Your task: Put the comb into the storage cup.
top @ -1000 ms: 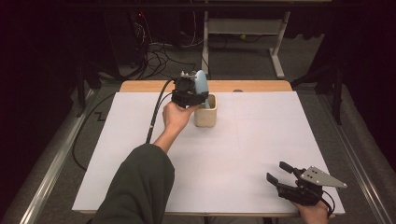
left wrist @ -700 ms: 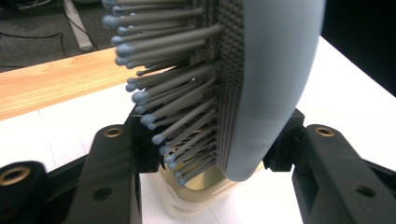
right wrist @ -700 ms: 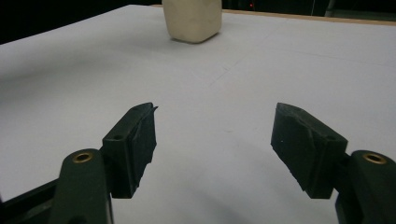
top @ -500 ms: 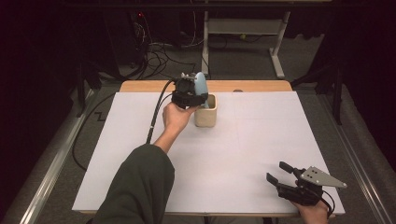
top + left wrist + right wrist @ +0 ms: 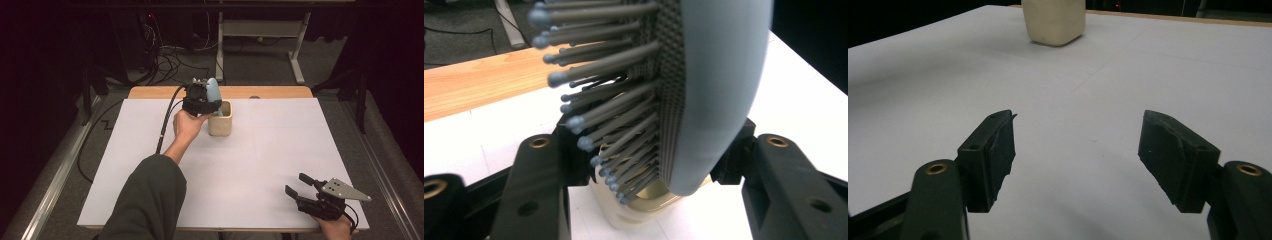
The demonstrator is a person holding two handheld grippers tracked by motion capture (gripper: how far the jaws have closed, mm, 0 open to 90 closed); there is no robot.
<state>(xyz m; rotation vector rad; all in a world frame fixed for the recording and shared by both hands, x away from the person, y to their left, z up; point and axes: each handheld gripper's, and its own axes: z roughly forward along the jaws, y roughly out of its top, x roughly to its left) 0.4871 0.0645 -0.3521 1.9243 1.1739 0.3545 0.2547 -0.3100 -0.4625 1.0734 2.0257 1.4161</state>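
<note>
The white-covered worktop [image 5: 250, 165] carries a cream cup [image 5: 220, 119] near its far edge, and the blue hairbrush [image 5: 213, 91] stands upright with its lower end down in that cup. The left gripper [image 5: 202, 100] sits over the cup's left side, its jaws just opening — the brush between them, pads barely off it. The right gripper [image 5: 300, 187] rests at the near right corner — jaws wide apart, holding nothing.

No readable text, label, brand, number or sign for you here: none on hairbrush [image 5: 719, 95], cream cup [image 5: 220, 119], white table cover [image 5: 280, 150], or either gripper body.
</note>
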